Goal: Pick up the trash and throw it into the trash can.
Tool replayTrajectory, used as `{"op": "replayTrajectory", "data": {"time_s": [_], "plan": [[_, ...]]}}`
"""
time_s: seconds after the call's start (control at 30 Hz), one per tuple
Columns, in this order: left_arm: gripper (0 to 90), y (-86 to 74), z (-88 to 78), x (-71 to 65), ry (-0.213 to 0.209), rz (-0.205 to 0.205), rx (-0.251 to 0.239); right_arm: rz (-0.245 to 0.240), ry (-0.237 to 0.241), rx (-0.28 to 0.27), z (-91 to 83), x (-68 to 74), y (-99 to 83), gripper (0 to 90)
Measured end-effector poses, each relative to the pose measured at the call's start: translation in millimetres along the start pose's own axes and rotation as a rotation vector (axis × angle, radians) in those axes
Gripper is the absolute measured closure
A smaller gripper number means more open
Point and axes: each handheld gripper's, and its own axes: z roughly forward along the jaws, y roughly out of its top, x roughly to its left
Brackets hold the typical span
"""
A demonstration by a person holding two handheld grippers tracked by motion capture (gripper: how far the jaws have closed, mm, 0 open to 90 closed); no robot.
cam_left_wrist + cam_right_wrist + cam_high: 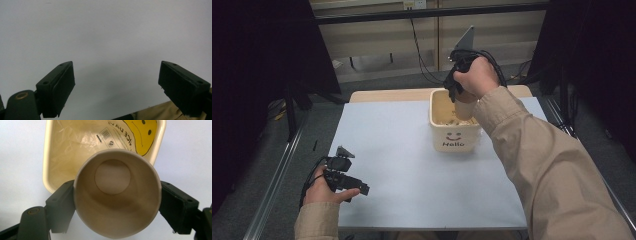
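A cream bin (454, 136) with a smiley face and the word "Hello" stands on the white table sheet (402, 165) at the back right. My right gripper (460, 94) hangs over the bin's mouth, pointing down, shut on an empty paper cup (117, 192) (463, 106) held upright between its jaws. In the right gripper view the bin (52, 157) lies below the cup, lined with a clear plastic bag and a yellow smiley print. My left gripper (357, 189) rests low at the table's front left, open, with nothing between its fingers (58, 88).
The table's wooden far edge (387, 95) shows behind the sheet. Metal rails (277, 185) run along both sides of the table. Cables hang behind the bin. A beige sleeve (542, 165) crosses the right half of the table.
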Motion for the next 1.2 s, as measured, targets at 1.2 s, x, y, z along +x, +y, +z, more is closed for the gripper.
{"op": "replayTrajectory", "data": {"time_s": [1.2], "plan": [[13.6, 1.5, -1.5, -3.1, -0.007, 0.006, -0.002, 0.029, -0.016, -0.062, -81.6, -29.2, -11.3, 9.3]]}}
